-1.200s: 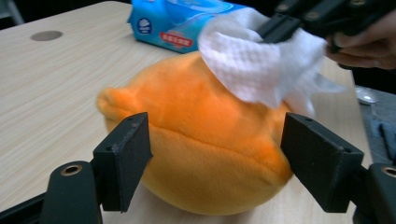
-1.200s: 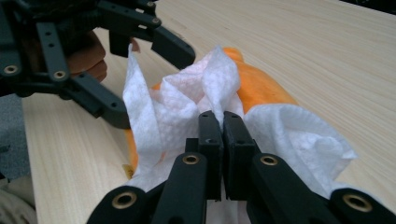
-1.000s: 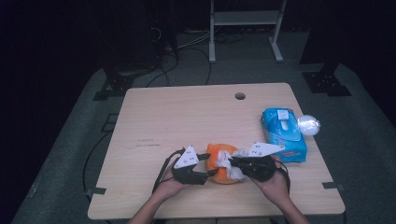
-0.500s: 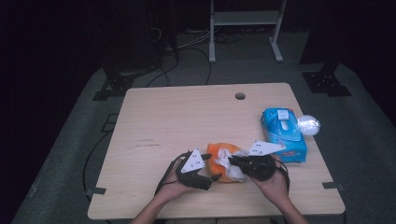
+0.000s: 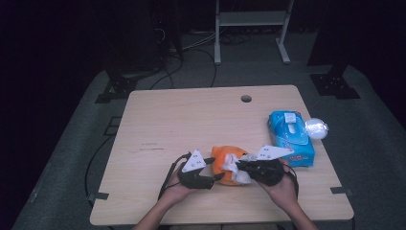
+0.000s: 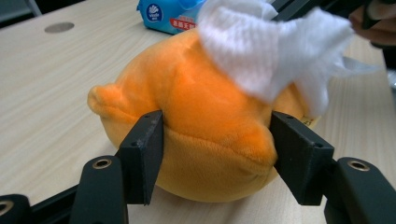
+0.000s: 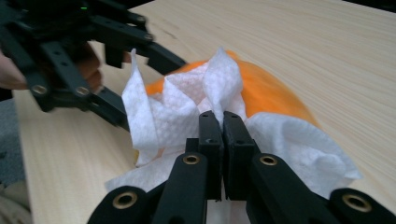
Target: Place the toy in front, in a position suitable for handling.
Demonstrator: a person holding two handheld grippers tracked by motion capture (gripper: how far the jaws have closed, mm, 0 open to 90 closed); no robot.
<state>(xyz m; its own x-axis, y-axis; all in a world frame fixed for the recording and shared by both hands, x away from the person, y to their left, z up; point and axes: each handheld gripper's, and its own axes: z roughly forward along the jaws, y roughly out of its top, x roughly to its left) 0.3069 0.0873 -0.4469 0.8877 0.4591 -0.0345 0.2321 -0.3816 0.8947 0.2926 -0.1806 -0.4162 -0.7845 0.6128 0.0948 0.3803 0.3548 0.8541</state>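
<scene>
In the lower middle of the high view, our left gripper has just closed its jaws around the orange plush toy. Our right gripper, pinched shut on the white wipe, rests on the toy's right side.

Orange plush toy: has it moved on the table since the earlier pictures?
No. In the high view the orange plush toy lies the same way from the table hole and the blue wipes pack as before.
</scene>
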